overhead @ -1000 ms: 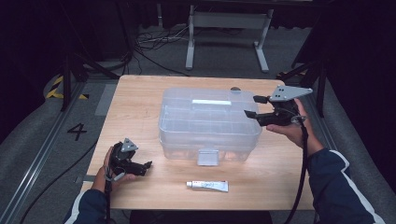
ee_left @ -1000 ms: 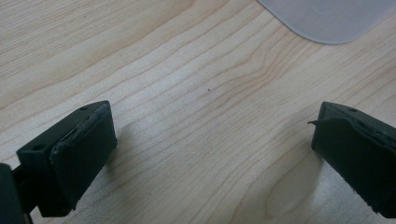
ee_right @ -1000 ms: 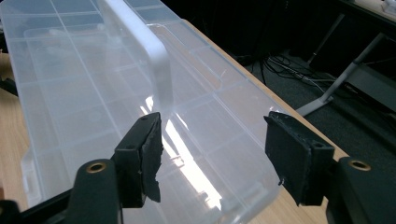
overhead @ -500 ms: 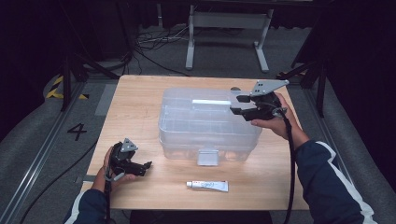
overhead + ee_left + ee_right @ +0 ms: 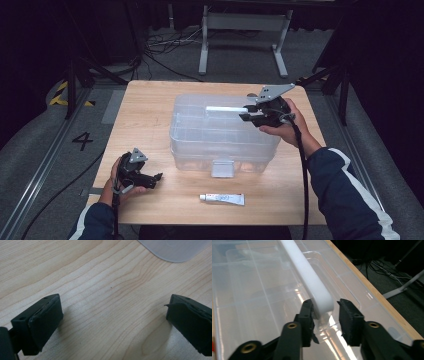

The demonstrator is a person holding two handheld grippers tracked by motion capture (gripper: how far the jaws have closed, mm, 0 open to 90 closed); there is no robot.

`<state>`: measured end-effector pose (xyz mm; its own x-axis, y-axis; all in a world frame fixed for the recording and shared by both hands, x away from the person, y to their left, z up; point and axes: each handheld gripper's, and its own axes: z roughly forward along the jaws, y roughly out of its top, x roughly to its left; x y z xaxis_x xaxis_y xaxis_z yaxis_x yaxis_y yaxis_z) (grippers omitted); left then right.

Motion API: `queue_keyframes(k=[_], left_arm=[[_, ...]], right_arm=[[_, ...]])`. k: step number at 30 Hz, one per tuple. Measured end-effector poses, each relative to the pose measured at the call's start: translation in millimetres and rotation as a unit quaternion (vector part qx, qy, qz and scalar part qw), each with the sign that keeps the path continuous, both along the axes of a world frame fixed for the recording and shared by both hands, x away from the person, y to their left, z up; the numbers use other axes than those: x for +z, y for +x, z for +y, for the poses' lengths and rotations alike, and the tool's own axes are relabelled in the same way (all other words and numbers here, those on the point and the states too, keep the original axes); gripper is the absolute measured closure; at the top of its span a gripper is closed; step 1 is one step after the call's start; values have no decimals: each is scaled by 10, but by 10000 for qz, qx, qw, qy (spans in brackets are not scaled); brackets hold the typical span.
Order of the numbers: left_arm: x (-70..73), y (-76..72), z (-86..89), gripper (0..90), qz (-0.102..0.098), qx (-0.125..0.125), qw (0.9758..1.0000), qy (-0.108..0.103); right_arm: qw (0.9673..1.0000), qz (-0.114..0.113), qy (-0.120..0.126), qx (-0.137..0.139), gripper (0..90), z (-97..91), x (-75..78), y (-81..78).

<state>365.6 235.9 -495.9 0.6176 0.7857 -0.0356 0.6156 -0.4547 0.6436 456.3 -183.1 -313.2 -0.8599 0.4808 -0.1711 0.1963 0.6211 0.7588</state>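
Note:
A clear plastic storage box (image 5: 220, 135) with a white handle (image 5: 225, 108) on its lid stands mid-table. My right gripper (image 5: 245, 112) is at the handle's right end. In the right gripper view its jaws have just been closing around the handle (image 5: 312, 282): one pad touches it and a small gap remains at the other, so the gripper (image 5: 325, 315) is still open. My left gripper (image 5: 156, 181) rests low over the wood at the front left. It is open (image 5: 112, 315) with nothing between its fingers, and a corner of the box (image 5: 175, 250) lies ahead of it.
A small white tube (image 5: 222, 199) lies on the wooden table (image 5: 150, 115) near the front edge, in front of the box's latch (image 5: 222, 167). Cables and a metal stand are on the floor behind the table.
My right gripper has moved left from beside the box onto the handle's end, and its jaws have narrowed around it. The left gripper has not moved.

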Motion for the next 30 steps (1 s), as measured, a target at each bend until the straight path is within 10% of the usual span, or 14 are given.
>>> queue_keyframes(k=[21,30], left_arm=[[199,24,-27,382,-300,-239,9989,-264],[409,32,-23,692,-536,-261,9973,-438]], right_arm=[[9999,65,-34,-74,736,46,110,65],[9997,165,1,-169,731,54,174,135]])
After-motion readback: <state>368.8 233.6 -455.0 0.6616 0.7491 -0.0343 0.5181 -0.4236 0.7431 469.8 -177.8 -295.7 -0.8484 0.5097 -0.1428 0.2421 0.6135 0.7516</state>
